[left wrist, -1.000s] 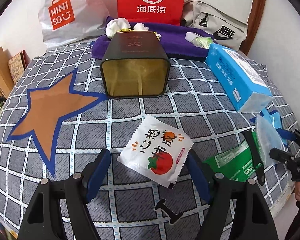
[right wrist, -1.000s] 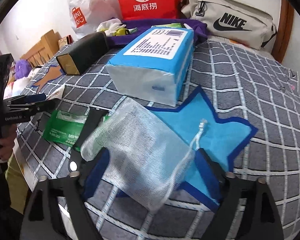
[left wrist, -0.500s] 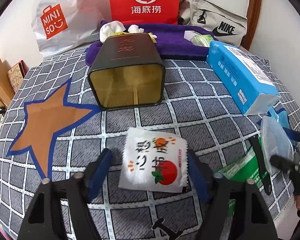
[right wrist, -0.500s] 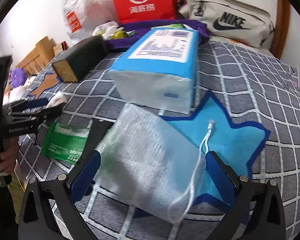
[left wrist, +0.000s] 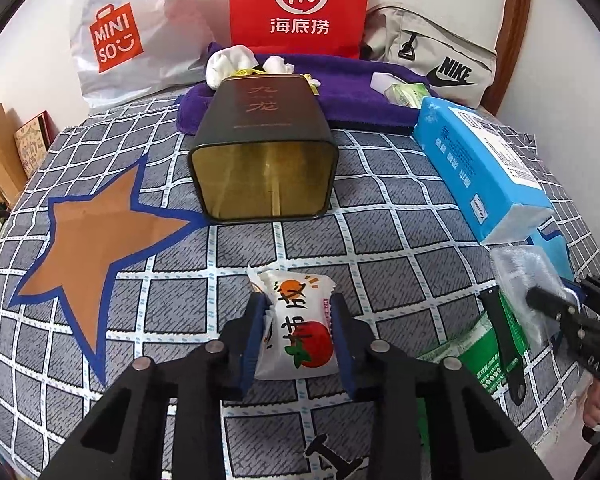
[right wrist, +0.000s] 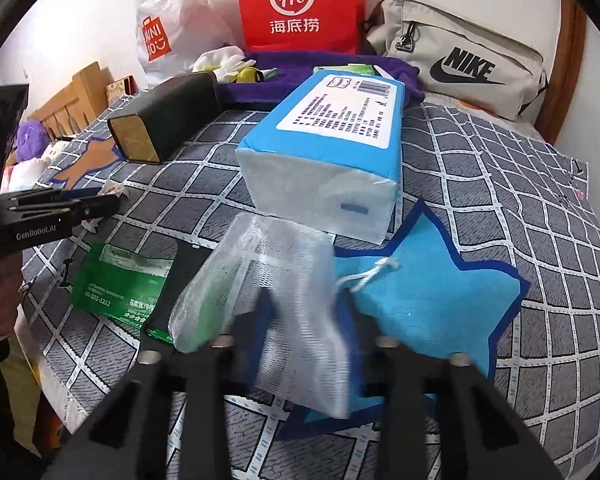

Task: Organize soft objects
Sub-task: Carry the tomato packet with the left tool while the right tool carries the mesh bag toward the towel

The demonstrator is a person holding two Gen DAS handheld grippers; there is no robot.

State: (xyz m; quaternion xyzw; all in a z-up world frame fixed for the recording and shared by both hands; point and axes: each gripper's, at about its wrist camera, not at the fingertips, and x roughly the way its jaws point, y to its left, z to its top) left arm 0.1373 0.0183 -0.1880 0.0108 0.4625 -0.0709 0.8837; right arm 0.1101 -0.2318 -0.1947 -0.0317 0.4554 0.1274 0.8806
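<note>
White snack packet (left wrist: 296, 324) with a tomato print lies on the checked bed cover (left wrist: 380, 232), before the open black tin (left wrist: 262, 168). Left tongs (left wrist: 298, 334) are closing, blue pads pressing its sides. Right tongs (right wrist: 306, 320) are closing on the mesh pouch (right wrist: 268, 280) beside the blue star patch (right wrist: 428, 304); motion blur leaves pad contact likely, not certain.

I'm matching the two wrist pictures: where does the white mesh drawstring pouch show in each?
Left wrist: mesh pouch at far right edge, in the right gripper.
Right wrist: mesh pouch low centre, between the closing jaws.
Shared landmark: blue tissue pack.
</note>
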